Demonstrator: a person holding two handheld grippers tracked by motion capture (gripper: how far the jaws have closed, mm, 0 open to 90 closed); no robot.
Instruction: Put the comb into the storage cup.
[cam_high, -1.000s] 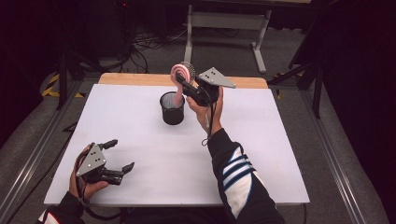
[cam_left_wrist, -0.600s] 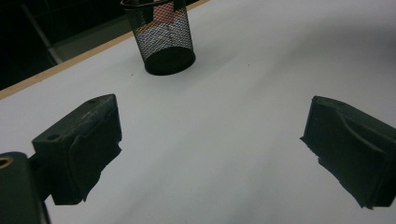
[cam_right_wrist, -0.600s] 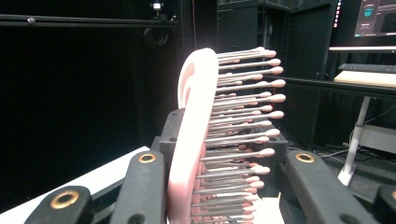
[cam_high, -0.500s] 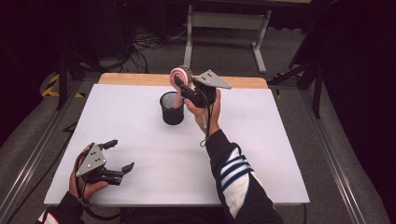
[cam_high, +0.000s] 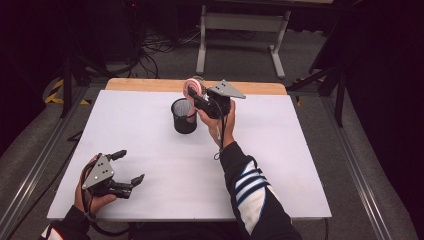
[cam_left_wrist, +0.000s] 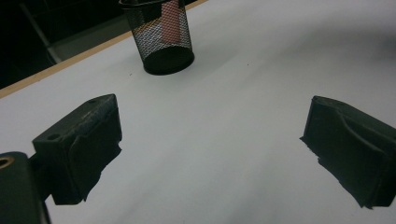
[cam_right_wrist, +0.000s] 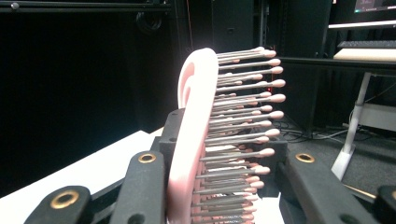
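Pink hairbrush (cam_right_wrist: 196, 140) in right claw (cam_high: 196, 96)

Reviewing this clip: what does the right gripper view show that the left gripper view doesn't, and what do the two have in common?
Right gripper view alone: the pink hairbrush close up, standing upright, clamped in the right hand-held gripper, its pins pointing right, with dark room behind.

Left gripper view alone: the black mesh cup on the table, something pink visible through its mesh, and the left hand-held gripper with jaws spread wide and nothing between them.

Shared: the white tabletop.
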